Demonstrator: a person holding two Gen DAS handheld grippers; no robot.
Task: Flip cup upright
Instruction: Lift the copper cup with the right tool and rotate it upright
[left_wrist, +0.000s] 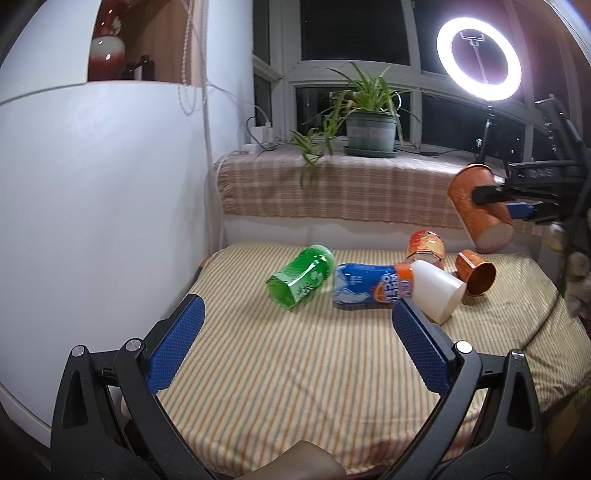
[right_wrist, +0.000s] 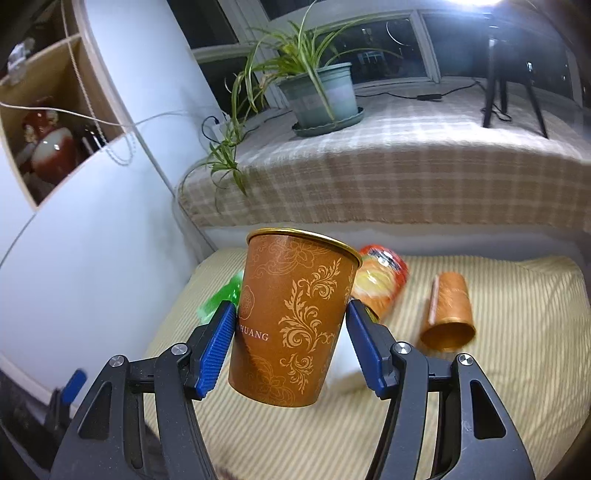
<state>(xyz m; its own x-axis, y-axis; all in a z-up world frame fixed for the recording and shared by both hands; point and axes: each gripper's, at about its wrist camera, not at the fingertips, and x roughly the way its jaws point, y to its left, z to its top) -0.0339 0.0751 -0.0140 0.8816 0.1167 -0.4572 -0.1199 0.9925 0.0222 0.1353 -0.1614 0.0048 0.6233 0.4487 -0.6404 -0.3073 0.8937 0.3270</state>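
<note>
1. The right tool (right_wrist: 291, 328) is clenched on a brown paper cup (right_wrist: 291, 317) with gold scrollwork; its blue pads (right_wrist: 218, 343) press the cup's two sides.
2. The cup is held in the air above the striped mattress (right_wrist: 517, 387), touching nothing else. In the right wrist view its rim points up and slightly away, the base toward the camera.
3. In the left wrist view the same cup (left_wrist: 476, 206) hangs tilted at the right edge, above the other cups, with its base lowest.
4. The left tool (left_wrist: 295, 336) is released, its fingers spread wide with nothing between them, low over the near part of the mattress.
5. Lying on their sides on the mattress are a green cup (left_wrist: 301, 275), a blue cup (left_wrist: 365, 286), a white cup (left_wrist: 437, 291), an orange printed cup (left_wrist: 426, 247) and a second brown cup (left_wrist: 474, 273).
6. The blue and white cups touch; the green one lies just beside the blue one.
7. Behind the mattress a checked cloth (left_wrist: 332, 188) covers the windowsill, which bears a potted plant (left_wrist: 371, 125).
8. A lit ring light (left_wrist: 478, 59) stands at the right.
</note>
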